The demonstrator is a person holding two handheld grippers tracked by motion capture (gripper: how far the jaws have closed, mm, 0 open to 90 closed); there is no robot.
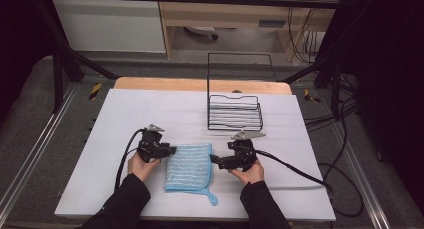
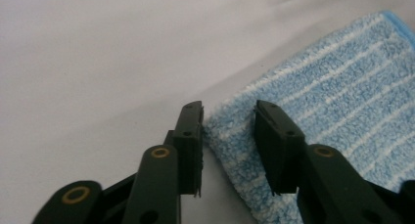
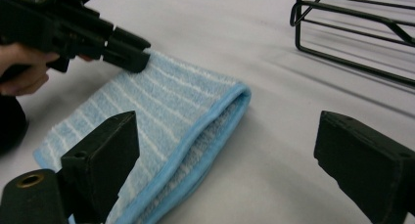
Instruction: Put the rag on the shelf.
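So we've got a folded blue cloth (image 1: 189,166) w/ white stripes lying flat on the white table (image 1: 125,119), and everything's placed relative to that cloth. Its little hanging loop pokes out at the near-right corner.

Left gripper (image 1: 172,150) sits at the cloth's far-left corner. In the left gripper view (image 2: 227,136) the jaws straddle the fluffy edge w/ a gap on both sides, pads not pressing, so released, nothing grasped.

Right gripper (image 1: 212,159) is just beside the cloth's right edge. In the right gripper view (image 3: 220,155) the jaws are spread wide, the bound edge of the cloth between them but apart from both pads, so also released.

Black wire rack (image 1: 235,111) stands beyond the cloth, off to the right, well apart from it. Both hands come in from the near side, dark sleeves.
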